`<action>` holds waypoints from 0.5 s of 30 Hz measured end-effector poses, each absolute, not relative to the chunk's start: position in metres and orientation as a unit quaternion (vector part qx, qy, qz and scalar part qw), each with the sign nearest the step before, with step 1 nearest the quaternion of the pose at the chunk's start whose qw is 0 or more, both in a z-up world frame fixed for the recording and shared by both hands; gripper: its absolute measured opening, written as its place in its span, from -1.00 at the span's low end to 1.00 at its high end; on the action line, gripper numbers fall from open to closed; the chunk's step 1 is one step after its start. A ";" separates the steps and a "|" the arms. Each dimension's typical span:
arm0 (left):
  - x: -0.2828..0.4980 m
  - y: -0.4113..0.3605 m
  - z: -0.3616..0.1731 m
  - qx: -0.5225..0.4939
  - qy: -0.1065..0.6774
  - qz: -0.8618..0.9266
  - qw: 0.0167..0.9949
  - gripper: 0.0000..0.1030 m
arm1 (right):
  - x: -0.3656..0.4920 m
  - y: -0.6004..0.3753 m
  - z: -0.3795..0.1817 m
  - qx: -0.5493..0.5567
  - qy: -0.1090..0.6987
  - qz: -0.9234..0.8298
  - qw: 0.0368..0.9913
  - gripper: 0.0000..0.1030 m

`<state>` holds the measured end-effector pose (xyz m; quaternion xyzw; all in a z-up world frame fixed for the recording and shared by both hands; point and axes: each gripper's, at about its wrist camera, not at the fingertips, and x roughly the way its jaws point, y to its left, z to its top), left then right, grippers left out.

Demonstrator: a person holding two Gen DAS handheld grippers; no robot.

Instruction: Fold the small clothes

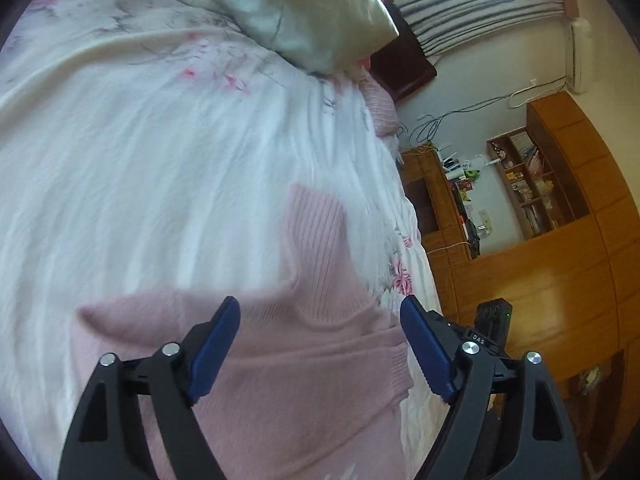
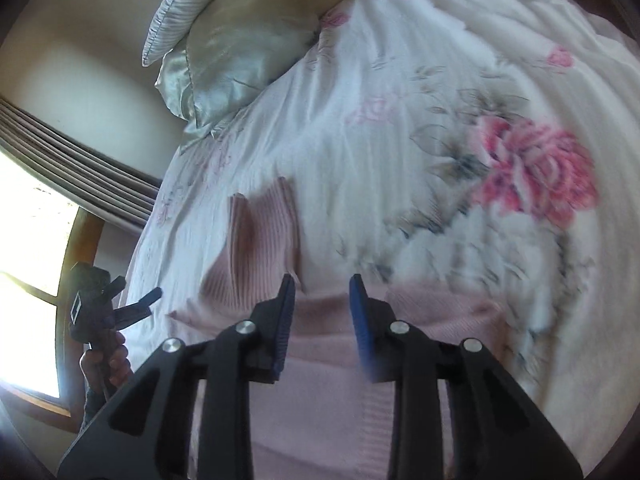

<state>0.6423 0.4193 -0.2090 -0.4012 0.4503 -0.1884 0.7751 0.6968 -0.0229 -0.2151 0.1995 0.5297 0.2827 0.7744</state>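
Now my left tool [image 1: 320, 312] hangs with its jaws wide apart over the pink ribbed sweater [image 1: 304, 360], which lies flat near the bed's [image 1: 120, 200] edge; my right tool [image 2: 322, 282] hovers over it too, jaws parted, holding nothing.

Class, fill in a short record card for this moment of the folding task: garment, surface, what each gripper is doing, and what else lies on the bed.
garment: pink ribbed sweater, lying on the bed, one sleeve stretched away from its body
surface: white floral bedspread
left gripper: open, above the sweater, holding nothing
right gripper: open, over the sweater, holding nothing
also on bed: pale satin pillow by the far edge
room: wooden cabinet beside the bed
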 end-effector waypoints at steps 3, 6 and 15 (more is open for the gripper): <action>0.696 0.401 -0.230 -0.407 0.477 -0.190 0.756 0.72 | 0.733 0.020 -0.228 0.205 0.536 0.289 0.766 -0.26; 0.735 0.385 -0.249 -0.393 0.497 -0.190 0.750 0.78 | 0.755 0.055 -0.243 0.194 0.540 0.289 0.766 -0.16; 0.754 0.376 -0.275 -0.396 0.475 -0.215 0.756 0.07 | 0.784 0.105 -0.279 0.174 0.542 0.294 0.768 -0.12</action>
